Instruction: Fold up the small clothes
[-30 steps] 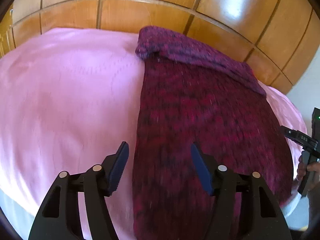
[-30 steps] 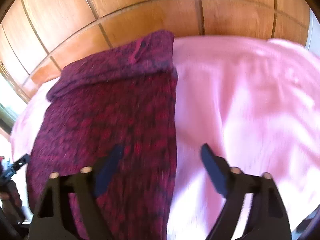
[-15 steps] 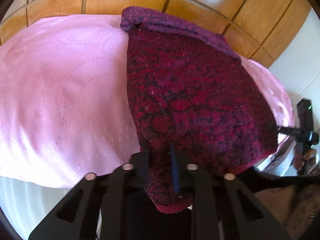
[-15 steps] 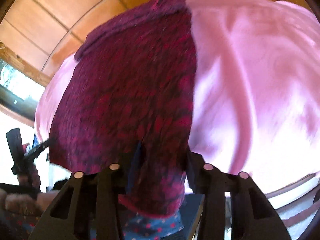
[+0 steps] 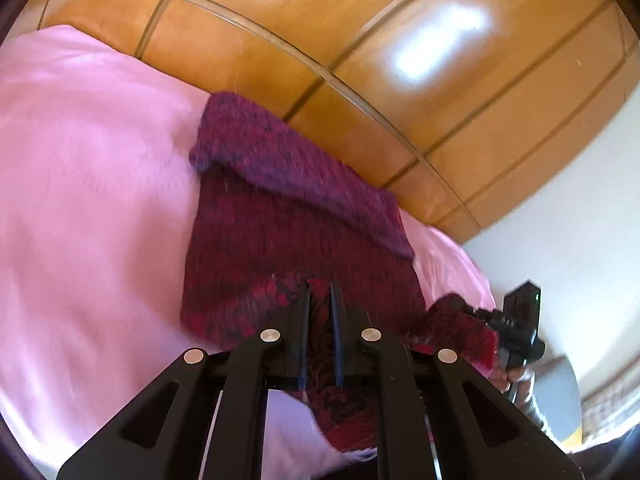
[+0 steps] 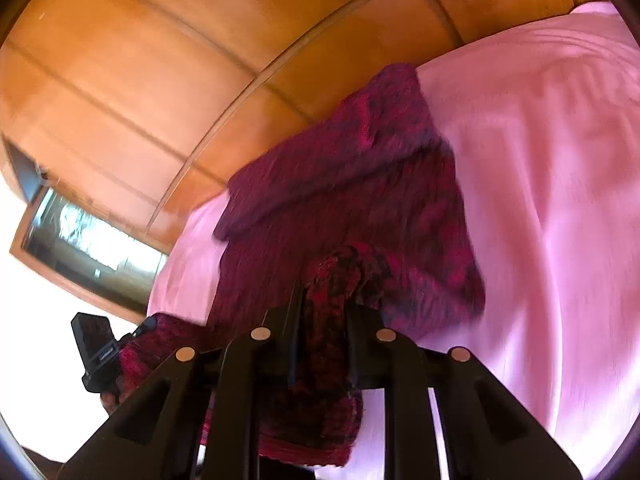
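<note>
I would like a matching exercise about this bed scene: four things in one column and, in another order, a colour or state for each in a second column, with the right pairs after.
Column one:
1. knitted garment
2. bed cover
3. wooden panels
4. left gripper

Column two:
A. pink
B. glossy orange-brown, reflecting light
C. jaws pressing on a fold of knit
D. dark red and purple, near edge lifted

Pairs: 1-D, 2-A, 3-B, 4-C

A pink-covered bed (image 5: 92, 200) carries a dark red knitted garment (image 5: 288, 232) lying on it
</note>
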### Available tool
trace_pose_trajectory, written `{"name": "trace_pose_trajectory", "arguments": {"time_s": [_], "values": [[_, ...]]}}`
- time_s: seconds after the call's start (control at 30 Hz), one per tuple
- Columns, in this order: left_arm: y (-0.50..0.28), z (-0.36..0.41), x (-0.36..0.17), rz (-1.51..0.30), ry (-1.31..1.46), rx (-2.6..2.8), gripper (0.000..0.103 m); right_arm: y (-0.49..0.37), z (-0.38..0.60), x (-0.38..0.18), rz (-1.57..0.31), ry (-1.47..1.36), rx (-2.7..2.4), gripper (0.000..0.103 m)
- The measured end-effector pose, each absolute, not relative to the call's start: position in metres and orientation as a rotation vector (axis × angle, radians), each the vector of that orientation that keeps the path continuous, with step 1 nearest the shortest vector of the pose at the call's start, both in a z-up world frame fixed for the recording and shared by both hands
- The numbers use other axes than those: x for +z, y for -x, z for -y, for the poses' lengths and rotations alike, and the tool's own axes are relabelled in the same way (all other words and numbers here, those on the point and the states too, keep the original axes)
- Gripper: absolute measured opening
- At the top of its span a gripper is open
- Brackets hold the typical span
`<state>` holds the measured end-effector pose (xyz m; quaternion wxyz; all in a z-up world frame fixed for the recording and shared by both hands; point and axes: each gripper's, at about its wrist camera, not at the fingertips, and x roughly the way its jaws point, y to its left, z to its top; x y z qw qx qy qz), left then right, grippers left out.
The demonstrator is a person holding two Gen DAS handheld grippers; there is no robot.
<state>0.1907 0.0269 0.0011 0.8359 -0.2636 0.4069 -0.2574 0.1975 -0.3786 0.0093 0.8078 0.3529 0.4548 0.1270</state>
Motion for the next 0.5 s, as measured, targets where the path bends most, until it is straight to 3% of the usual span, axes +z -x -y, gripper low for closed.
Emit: {"name": "trace_pose_trajectory", "arguments": {"time_s": [0.27, 0.33, 0.37, 0.4, 0.43, 0.47, 0.5], "values": [[-0.293, -0.018, -0.036, -1.011, 0.642, -0.429, 0.008, -0.258, 0.395, -0.034, -1.063, -0.863, 0.172, 0.017], [-0.306, -0.021, -0.044, -1.045, 0.680, -0.393, 0.012, -0.259, 0.402, -0.039, -1.047, -0.947, 0.203, 0.031], [-0.309, -0.025, -0.048, -1.059, 0.718, -0.379, 0.020, -0.253, 0.405, -0.037, -1.036, -0.970, 0.216, 0.036], [-0.311, -0.032, -0.050, -1.052, 0.773, -0.380, 0.028, -0.254, 0.408, -0.037, -1.019, -0.997, 0.237, 0.048], [-0.308, -0.041, -0.049, -1.022, 0.802, -0.353, 0.044, -0.249, 0.416, -0.031, -0.985, -1.029, 0.262, 0.063], [-0.308, -0.048, -0.046, -0.996, 0.815, -0.323, 0.055, -0.246, 0.419, -0.027, -0.956, -1.043, 0.268, 0.072], [-0.304, -0.060, -0.044, -0.958, 0.836, -0.302, 0.056, -0.239, 0.425, -0.019, -0.904, -1.033, 0.245, 0.088]]}}
